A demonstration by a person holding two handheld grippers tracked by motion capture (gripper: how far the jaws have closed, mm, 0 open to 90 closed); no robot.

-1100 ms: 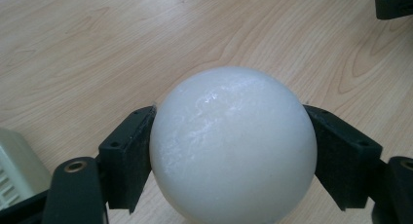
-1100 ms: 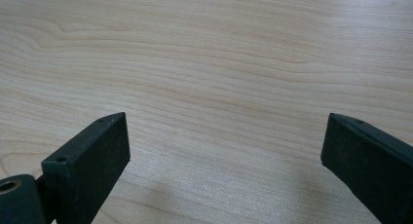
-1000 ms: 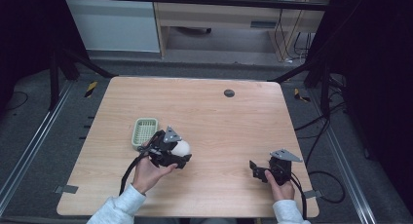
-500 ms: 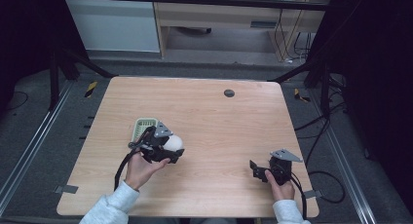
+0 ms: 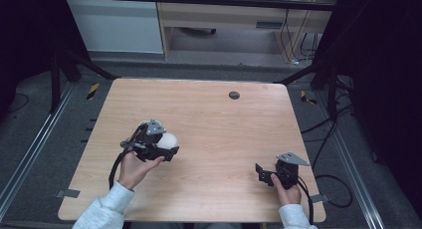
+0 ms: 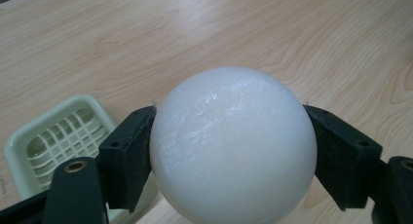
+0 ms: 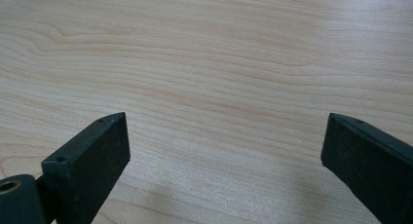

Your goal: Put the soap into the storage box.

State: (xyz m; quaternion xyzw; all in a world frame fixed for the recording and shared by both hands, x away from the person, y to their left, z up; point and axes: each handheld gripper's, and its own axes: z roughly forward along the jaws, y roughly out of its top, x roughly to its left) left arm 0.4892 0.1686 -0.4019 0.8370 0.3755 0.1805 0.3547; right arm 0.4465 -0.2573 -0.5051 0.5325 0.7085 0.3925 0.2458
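A white ball (image 6: 231, 151) is clamped between the two black jaws of my left gripper (image 6: 229, 112); the pads press on both its sides. In the high view the ball (image 5: 169, 139) and left gripper (image 5: 166, 145) hover over the left middle of the wooden table (image 5: 209, 119). A pale green slatted basket (image 6: 53, 136) lies just below and to the left of the ball in the left gripper view. My right gripper (image 5: 260, 173) rests near the table's front right, jaws wide apart (image 7: 224, 136) over bare wood with nothing between them.
A small dark round disc (image 5: 234, 95) sits on the table near the far edge. Cables trail from both grippers off the front edge. Metal rails and dark stand legs surround the table on the floor.
My left gripper has carried the ball leftward and slightly up, so that it now covers the green basket in the high view. The right gripper has stayed put.
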